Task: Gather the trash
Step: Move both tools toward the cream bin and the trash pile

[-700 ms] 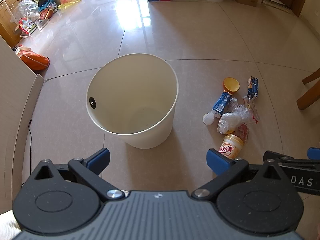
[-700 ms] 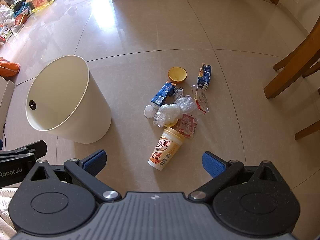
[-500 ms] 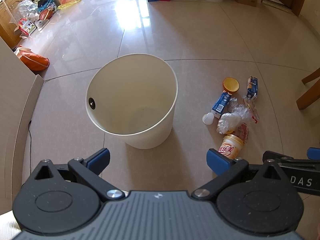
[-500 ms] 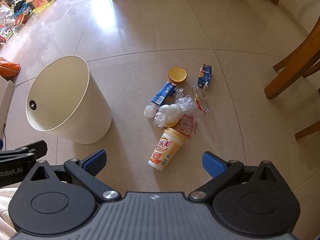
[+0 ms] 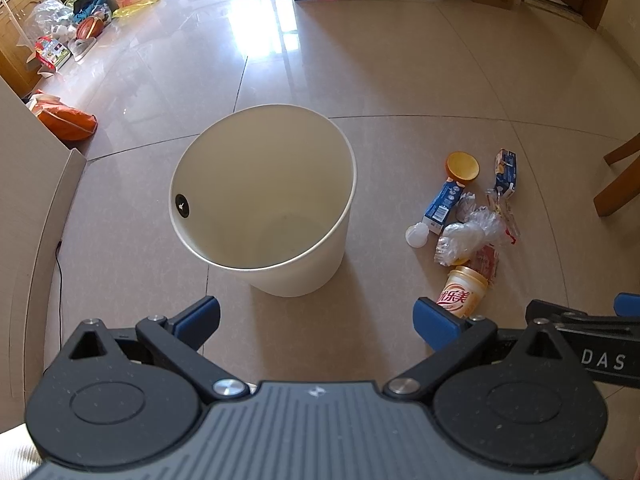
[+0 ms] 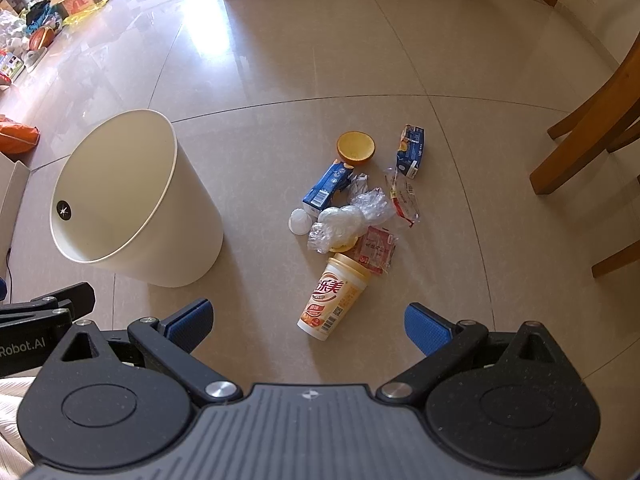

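Both my claws spread wide, empty. Cream bin point(image 5: 264, 200) just ahead of my left claw point(image 5: 316, 318); milk-tea cup point(image 6: 334, 296) lies between my right claw's point(image 6: 308, 322) fingertips' line, trash pile point(image 6: 352, 216) beyond.

floor tiles point(image 6: 400, 60): glossy, smooth, sun glare. bin point(image 6: 160, 220): matt cream plastic, smooth. milk-tea cup point(image 6: 334, 298): printed, probably paper. bags point(image 6: 348, 220): clear crinkled plastic film. cartons point(image 6: 326, 190): printed card. chair legs point(image 6: 592, 120): varnished wood. gripper pads point(image 6: 190, 322): blue, textured, rubbery; arms matt black plastic, metal pivots.
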`<action>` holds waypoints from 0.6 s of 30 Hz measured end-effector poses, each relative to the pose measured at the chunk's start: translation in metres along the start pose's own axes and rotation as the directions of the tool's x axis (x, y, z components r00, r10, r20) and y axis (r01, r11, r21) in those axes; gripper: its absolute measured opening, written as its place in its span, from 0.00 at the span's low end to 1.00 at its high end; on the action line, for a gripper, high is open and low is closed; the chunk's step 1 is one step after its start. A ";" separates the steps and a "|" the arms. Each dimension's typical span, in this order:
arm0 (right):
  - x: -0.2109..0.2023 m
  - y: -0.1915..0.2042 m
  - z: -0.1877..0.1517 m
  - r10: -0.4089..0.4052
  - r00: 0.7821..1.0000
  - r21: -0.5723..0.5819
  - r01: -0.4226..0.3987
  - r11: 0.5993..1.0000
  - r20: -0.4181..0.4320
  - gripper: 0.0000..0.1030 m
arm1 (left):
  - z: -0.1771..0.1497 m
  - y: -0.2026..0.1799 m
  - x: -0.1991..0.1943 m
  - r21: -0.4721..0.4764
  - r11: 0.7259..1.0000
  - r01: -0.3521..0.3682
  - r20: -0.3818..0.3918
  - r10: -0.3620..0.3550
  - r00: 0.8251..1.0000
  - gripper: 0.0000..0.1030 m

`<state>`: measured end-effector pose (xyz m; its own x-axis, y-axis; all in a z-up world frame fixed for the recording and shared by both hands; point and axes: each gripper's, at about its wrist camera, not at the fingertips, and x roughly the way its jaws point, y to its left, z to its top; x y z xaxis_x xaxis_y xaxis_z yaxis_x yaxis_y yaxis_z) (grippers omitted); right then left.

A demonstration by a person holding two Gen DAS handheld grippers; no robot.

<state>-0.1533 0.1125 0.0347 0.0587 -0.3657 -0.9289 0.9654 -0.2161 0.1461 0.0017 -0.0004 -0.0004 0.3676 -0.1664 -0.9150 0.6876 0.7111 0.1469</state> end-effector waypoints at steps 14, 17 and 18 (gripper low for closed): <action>0.007 0.000 0.001 -0.058 0.998 0.188 0.054 0.981 0.018 1.00 | 0.005 0.002 0.008 0.040 0.999 0.013 -0.004 -0.013 1.000 0.99; 0.010 -0.001 0.003 -0.058 0.998 0.190 0.054 0.980 0.016 1.00 | 0.006 0.004 0.012 0.044 0.999 0.025 -0.008 -0.024 1.000 0.99; 0.011 0.000 0.005 -0.061 0.998 0.193 0.057 0.980 0.015 1.00 | 0.007 0.005 0.013 0.044 0.999 0.029 -0.008 -0.029 1.000 0.99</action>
<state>-0.1541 0.1044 0.0256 -0.0045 -0.3655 -0.9308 0.9001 -0.4070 0.1555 0.0139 -0.0039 -0.0090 0.3426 -0.1816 -0.9218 0.7253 0.6748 0.1366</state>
